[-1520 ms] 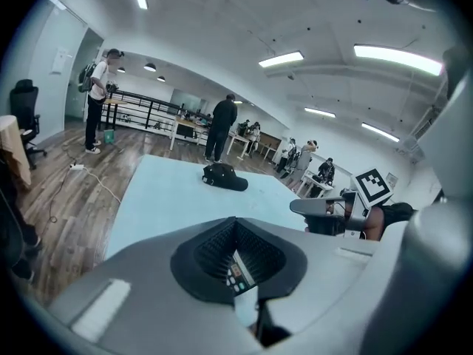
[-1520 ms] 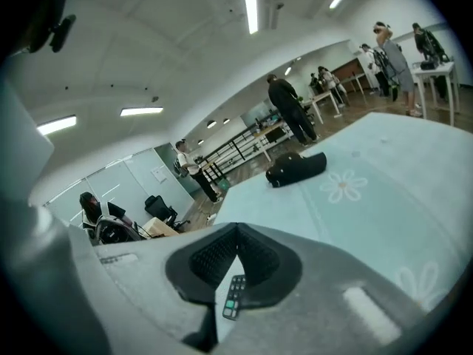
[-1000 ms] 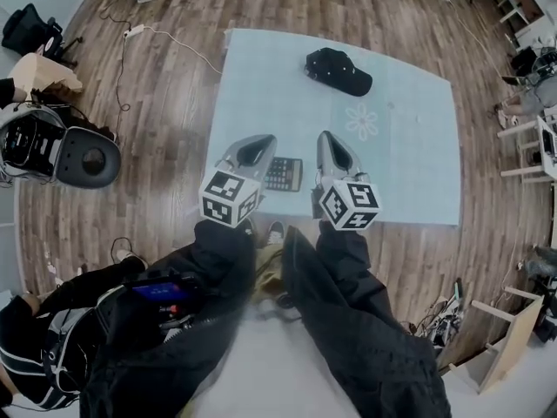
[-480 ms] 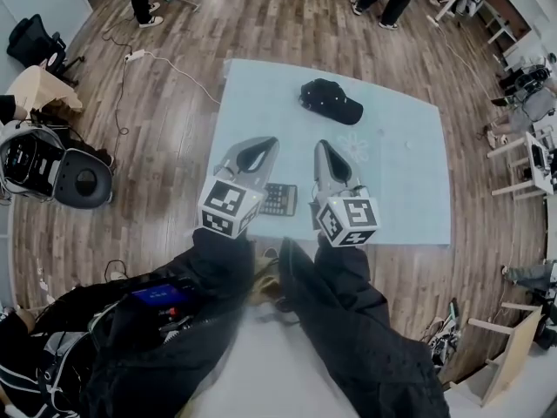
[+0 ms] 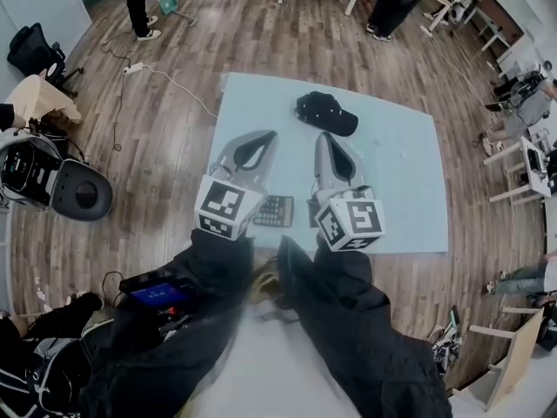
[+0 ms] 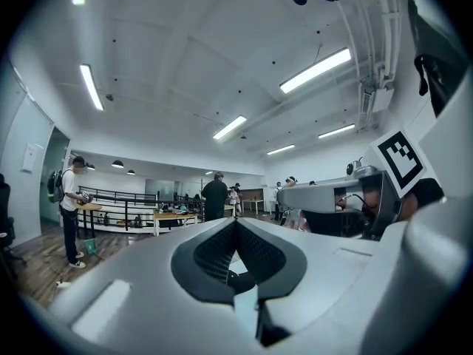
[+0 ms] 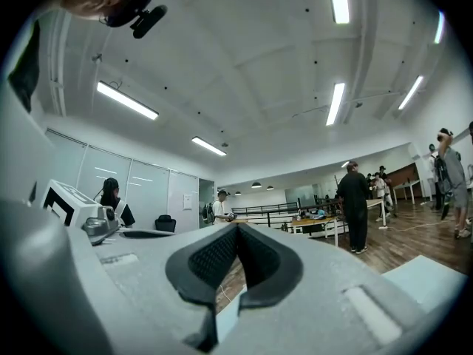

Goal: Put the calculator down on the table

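A dark calculator (image 5: 278, 210) lies flat on the light blue table (image 5: 392, 172) near its front edge, partly hidden behind my left gripper's marker cube. It sits between the two grippers, and neither holds it. My left gripper (image 5: 267, 135) is shut and empty, raised above the table. My right gripper (image 5: 321, 137) is shut and empty too, about level with the left. In the left gripper view the left gripper (image 6: 236, 222) points up at the ceiling with its tips together. The right gripper (image 7: 237, 227) does the same in the right gripper view.
A black cap (image 5: 325, 112) lies on the far half of the table. A round black chair (image 5: 77, 190) and bags stand on the wood floor to the left. Small tables (image 5: 526, 168) stand at the right. People stand at the far side of the room.
Both grippers have lifted slightly and stayed shut. The calculator has stayed on the table between them. The head view has tilted, so the table sits a little lower in the picture.
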`<state>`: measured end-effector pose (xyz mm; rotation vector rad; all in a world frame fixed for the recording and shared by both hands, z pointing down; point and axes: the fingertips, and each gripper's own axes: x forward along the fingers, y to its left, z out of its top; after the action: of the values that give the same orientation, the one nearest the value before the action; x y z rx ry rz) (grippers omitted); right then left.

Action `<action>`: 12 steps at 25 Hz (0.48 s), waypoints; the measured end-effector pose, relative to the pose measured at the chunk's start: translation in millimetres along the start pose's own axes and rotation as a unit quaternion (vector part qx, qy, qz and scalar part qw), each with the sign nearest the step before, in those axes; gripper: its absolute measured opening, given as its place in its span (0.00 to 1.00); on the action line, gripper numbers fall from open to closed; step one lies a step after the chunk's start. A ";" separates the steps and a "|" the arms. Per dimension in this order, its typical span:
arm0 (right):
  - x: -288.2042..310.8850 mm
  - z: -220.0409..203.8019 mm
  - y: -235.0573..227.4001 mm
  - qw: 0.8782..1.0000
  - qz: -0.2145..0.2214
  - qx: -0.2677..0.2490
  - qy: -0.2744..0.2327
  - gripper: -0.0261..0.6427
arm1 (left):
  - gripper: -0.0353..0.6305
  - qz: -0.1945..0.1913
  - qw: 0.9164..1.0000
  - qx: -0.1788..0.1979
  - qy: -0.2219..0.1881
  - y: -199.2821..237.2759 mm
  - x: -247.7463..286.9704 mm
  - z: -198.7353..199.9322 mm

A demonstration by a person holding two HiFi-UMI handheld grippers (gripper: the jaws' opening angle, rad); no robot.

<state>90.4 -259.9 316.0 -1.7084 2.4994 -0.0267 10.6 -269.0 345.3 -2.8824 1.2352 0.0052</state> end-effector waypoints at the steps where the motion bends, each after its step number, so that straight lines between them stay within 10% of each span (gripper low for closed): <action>1: 1.7 -0.6 0.9 1.000 0.001 -0.002 0.003 0.03 | 0.05 0.001 1.000 0.002 -0.004 0.8 0.4 2.7; 12: 9.1 -1.7 1.3 1.000 0.006 -0.010 0.015 0.03 | 0.05 0.005 1.000 0.001 -0.005 4.7 5.4 4.2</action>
<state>85.7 -268.0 316.9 -1.7125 2.5398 -0.0245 10.9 -276.1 341.0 -2.8712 1.2488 0.0186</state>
